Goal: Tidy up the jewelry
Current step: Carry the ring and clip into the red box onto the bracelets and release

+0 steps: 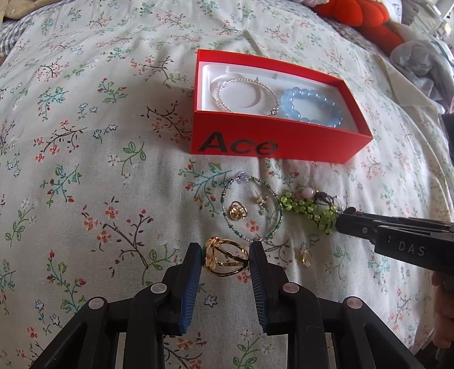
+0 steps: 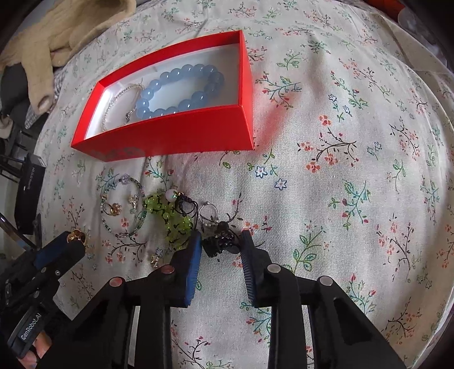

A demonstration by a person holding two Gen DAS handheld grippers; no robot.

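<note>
A red box [image 1: 272,142] marked "Ace" lies on the floral bedspread and holds a blue bead bracelet [image 1: 310,106] and a thin pearl bracelet [image 1: 247,95]; the box also shows in the right wrist view [image 2: 176,133]. My left gripper [image 1: 225,257] is shut on a large gold ring [image 1: 224,258]. My right gripper [image 2: 221,245] is shut on a black ornament [image 2: 220,241], next to a green bead bracelet [image 2: 170,215]. A thin green bracelet [image 1: 252,210] rings a small gold ring [image 1: 237,211] and a charm [image 1: 261,203].
A small gold charm [image 1: 306,258] lies on the bedspread [image 1: 113,142]. A silver ring [image 2: 208,213] sits beside the green beads. A red plush toy [image 1: 360,14] is at the far right. A beige cloth [image 2: 56,34] and a black box [image 2: 29,193] lie at the left.
</note>
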